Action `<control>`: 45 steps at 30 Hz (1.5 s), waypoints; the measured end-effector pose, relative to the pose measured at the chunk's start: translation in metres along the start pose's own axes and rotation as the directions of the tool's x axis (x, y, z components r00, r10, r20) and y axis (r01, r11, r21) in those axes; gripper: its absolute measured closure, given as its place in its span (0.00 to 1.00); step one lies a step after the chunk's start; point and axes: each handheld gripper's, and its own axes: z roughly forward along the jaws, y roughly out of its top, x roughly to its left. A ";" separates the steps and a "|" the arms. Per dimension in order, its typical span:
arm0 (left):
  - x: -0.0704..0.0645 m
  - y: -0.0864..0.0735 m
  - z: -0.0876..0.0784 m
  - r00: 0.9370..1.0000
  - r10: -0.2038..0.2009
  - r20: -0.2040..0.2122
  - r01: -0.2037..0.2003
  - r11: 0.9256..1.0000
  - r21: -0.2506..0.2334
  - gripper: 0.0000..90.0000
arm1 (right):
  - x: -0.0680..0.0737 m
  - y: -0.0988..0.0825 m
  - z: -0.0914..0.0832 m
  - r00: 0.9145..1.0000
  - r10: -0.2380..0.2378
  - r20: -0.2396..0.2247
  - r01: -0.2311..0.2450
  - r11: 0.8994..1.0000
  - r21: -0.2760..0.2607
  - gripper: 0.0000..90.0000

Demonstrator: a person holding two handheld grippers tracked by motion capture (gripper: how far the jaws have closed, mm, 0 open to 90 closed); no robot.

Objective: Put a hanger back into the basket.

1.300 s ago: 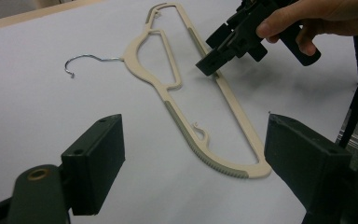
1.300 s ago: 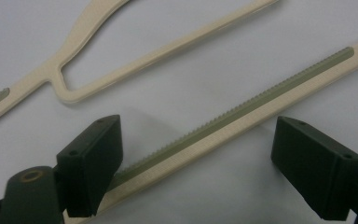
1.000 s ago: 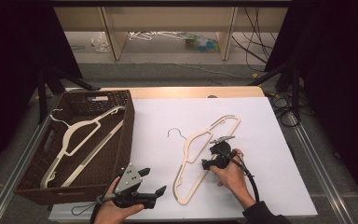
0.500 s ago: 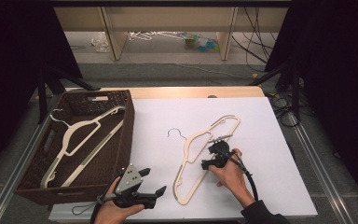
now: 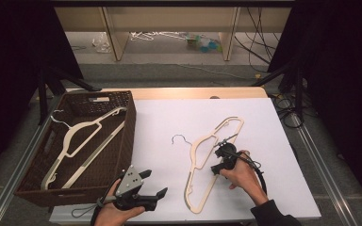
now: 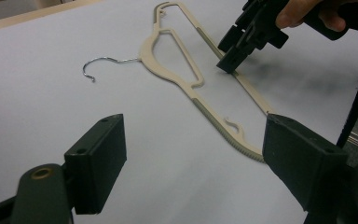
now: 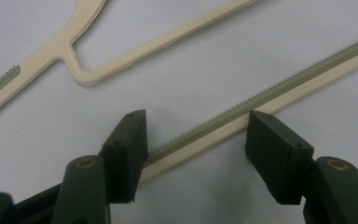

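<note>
Jaws of both grippers are spread apart, nothing grasped. At the table's (image 5: 283,122) left a wicker basket (image 5: 33,174) holds one hanger (image 5: 82,136). Another cream hanger (image 5: 207,141) lies mid-table; its ridged bar is straddled by the right gripper (image 7: 196,140). The left gripper (image 5: 146,188) is held nearby.
</note>
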 end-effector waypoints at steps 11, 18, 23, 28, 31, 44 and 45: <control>-0.001 0.000 0.001 1.000 0.014 0.010 -0.014 1.000 0.014 0.24 | -0.004 -0.012 -0.012 0.998 0.053 -0.020 -0.050 0.990 0.132 0.38; -0.002 0.000 0.002 1.000 0.013 0.013 -0.013 1.000 0.011 0.25 | -0.002 -0.013 -0.011 0.998 0.060 -0.010 -0.058 0.987 0.148 0.28; -0.002 -0.001 0.002 1.000 0.018 0.007 -0.018 1.000 0.021 0.25 | 0.000 -0.013 -0.006 1.000 0.000 -0.016 0.002 0.988 0.153 0.26; -0.002 -0.001 0.002 1.000 0.027 0.006 -0.027 0.999 0.021 0.25 | -0.005 -0.015 -0.008 0.999 -0.046 0.000 0.046 0.991 0.128 0.33; -0.002 -0.001 0.002 1.000 0.019 0.008 -0.019 1.000 0.024 0.25 | -0.004 -0.015 -0.007 0.999 -0.043 -0.002 0.043 0.990 0.134 0.34; -0.002 -0.002 0.002 1.000 0.021 0.008 -0.021 1.000 0.024 0.26 | -0.020 -0.020 -0.013 0.995 -0.091 -0.044 0.094 0.992 0.087 0.57; -0.002 -0.002 0.002 1.000 0.022 0.007 -0.022 0.999 0.023 0.26 | -0.019 -0.020 -0.013 0.996 -0.074 -0.045 0.078 0.993 0.089 0.58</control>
